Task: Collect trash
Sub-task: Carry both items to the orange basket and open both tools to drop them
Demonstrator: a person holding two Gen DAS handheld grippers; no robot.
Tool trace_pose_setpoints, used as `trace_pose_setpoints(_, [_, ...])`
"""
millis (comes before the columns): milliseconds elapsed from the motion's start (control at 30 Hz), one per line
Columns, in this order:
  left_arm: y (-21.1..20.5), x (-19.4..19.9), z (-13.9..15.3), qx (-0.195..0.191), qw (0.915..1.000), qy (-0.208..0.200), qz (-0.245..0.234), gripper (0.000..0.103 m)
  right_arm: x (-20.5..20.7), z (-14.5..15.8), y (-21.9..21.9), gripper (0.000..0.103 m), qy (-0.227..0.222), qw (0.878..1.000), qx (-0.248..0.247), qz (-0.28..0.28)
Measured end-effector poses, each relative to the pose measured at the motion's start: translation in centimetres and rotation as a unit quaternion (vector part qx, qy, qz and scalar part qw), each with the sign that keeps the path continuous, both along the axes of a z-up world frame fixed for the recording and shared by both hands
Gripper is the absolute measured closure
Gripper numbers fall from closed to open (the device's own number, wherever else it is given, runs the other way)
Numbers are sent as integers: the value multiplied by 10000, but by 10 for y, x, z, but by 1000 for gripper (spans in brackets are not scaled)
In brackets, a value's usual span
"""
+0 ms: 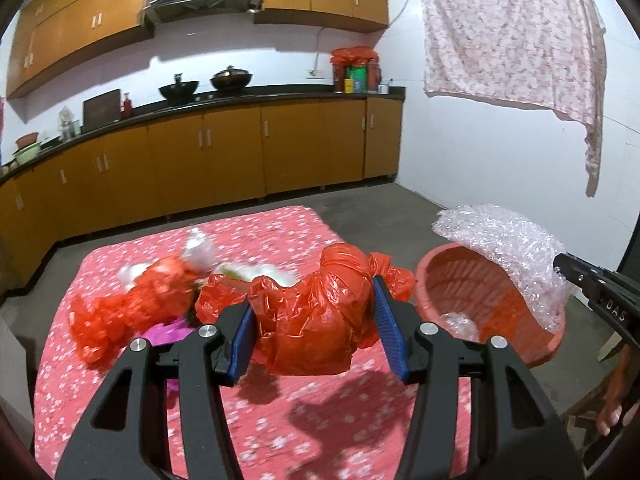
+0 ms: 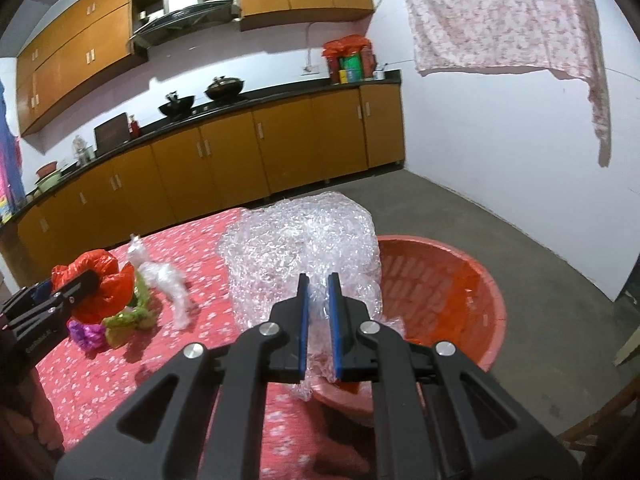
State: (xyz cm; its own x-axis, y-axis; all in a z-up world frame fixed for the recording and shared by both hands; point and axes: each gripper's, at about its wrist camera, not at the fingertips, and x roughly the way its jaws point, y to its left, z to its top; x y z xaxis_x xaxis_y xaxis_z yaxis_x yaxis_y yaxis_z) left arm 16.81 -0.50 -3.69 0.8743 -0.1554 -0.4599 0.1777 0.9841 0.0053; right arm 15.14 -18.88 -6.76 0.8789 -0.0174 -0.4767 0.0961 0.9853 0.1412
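My left gripper (image 1: 316,320) is shut on a crumpled red plastic bag (image 1: 316,316) and holds it just above the red flowered tablecloth (image 1: 256,432). My right gripper (image 2: 318,308) is shut on a sheet of clear bubble wrap (image 2: 296,248), held over the rim of the red plastic basin (image 2: 452,280). In the left wrist view the bubble wrap (image 1: 508,248) drapes over the basin (image 1: 472,292) at the right. More trash lies on the cloth: another red bag (image 1: 132,312), white plastic (image 2: 168,280), green (image 2: 132,316) and purple wrappers (image 2: 86,334).
The basin stands off the table's right edge on the grey floor. Orange kitchen cabinets (image 1: 224,152) with a black counter and two woks (image 1: 178,90) run along the back. A flowered cloth (image 1: 516,36) hangs at upper right. A wooden chair (image 2: 592,436) is at lower right.
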Motion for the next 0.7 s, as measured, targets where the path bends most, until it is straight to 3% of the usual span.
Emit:
trace_pose_setpoints(333, [-63, 24, 5, -54, 9979, 26, -652, 49, 0, -2, -52, 93, -57, 9983, 93, -573])
trace_pose_setpoints(700, [-114, 49, -9, 20, 9918, 169, -1267, 49, 12, -10, -88, 93, -44, 9956, 166, -921])
